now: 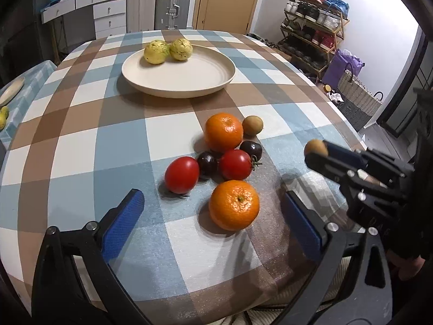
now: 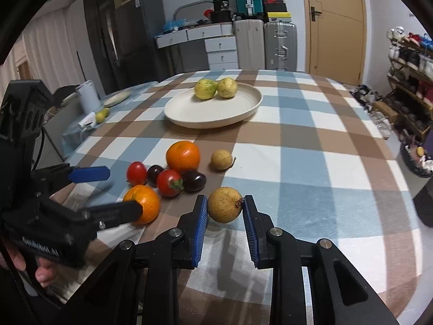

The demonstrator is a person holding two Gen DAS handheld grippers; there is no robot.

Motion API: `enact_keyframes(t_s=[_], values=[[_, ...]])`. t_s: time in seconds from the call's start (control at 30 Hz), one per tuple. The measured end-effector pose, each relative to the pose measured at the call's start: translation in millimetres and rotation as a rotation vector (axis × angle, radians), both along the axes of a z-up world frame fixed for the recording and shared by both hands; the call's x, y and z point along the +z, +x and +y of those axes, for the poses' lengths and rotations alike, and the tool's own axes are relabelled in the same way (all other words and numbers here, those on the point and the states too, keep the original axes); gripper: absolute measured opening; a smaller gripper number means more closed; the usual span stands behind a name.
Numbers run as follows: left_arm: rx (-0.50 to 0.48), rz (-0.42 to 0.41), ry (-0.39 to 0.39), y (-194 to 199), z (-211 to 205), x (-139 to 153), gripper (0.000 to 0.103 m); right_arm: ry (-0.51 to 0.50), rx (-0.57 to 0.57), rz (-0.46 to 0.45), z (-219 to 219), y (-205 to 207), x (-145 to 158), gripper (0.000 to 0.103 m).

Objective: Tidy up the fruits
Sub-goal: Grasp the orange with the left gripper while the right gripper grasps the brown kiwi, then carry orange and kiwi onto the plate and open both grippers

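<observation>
2 guavas point(image 1: 167, 50) on plate point(image 1: 189, 81) | fruit cluster point(image 1: 224, 162) before plate

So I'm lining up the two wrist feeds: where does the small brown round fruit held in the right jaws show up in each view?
Left wrist view: the small brown round fruit is at the right edge, peeking past the tip of the right gripper.
Right wrist view: it sits low and central, pinched between the blue pads.
Shared landmark: the cream round plate with two yellow-green fruits lies beyond it.
</observation>
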State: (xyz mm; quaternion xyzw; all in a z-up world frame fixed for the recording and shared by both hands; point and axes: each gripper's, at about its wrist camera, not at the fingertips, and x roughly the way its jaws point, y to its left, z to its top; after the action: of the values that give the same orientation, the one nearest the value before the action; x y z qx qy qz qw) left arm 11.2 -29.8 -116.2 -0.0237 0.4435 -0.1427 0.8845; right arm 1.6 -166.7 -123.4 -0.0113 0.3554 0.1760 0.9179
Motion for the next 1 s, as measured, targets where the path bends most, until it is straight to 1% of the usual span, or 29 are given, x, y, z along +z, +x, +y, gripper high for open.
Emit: enact_keyframes(t_s=[0.03,0.17,0.2,0.23,0.3,0.33,0.37,0.43,0.47,0.57,0.67,0.73,0.83,1.0], values=[[-0.003,0.000,0.001,0.2,-1.5,-0.3,0.096,-0.009,-0.013,-0.004,-0.2,0.7,1.9,0.027],[-0.021,0.011,0.005,2.1,-7.2,-2.6,0.083,-0.036,-0.042,-0.024,-1.4,1.5,7.6,0.027],[-0.028,0.016,0.004,2.6,-8.9,-3.6,0.081,-0.036,-0.044,-0.025,-1.9,1.1,8.2,0.027],[-0.036,0.025,0.001,3.2,-10.7,-4.9,0.075,-0.031,-0.044,-0.025,-2.7,1.3,8.7,0.027],[-0.039,0.029,0.009,3.3,-13.5,-7.0,0.073,-0.026,-0.048,-0.023,-3.7,1.3,8.7,0.027],[-0.038,0.027,0.015,3.0,-14.3,-7.0,0.069,-0.022,-0.047,-0.023,-4.3,1.6,8.7,0.027],[-0.042,0.028,0.012,3.0,-14.9,-7.5,0.057,-0.016,-0.048,-0.024,-5.3,1.8,8.8,0.027],[-0.057,0.054,0.016,5.3,-16.8,-10.9,0.041,-0.013,-0.049,-0.024,-6.2,1.3,8.7,0.027],[-0.065,0.063,0.010,5.2,-17.7,-12.5,0.038,-0.010,-0.049,-0.024,-6.6,1.8,8.5,0.027],[-0.068,0.068,-0.001,4.7,-17.3,-14.4,0.038,-0.002,-0.047,-0.020,-7.4,2.6,8.1,0.027],[-0.066,0.072,-0.037,5.6,-12.1,-14.4,0.037,0.007,-0.045,-0.014,-6.8,4.3,6.9,0.027],[-0.070,0.066,-0.043,5.4,-10.2,-12.1,0.037,0.012,-0.042,-0.007,-6.3,6.1,5.6,0.027],[-0.081,0.055,-0.076,5.4,-6.3,-4.8,0.037,0.023,-0.036,-0.001,-5.6,9.2,4.9,0.027],[-0.076,0.044,-0.129,14.3,3.5,7.8,0.037,0.090,-0.004,0.043,-5.2,24.3,2.5,0.027]])
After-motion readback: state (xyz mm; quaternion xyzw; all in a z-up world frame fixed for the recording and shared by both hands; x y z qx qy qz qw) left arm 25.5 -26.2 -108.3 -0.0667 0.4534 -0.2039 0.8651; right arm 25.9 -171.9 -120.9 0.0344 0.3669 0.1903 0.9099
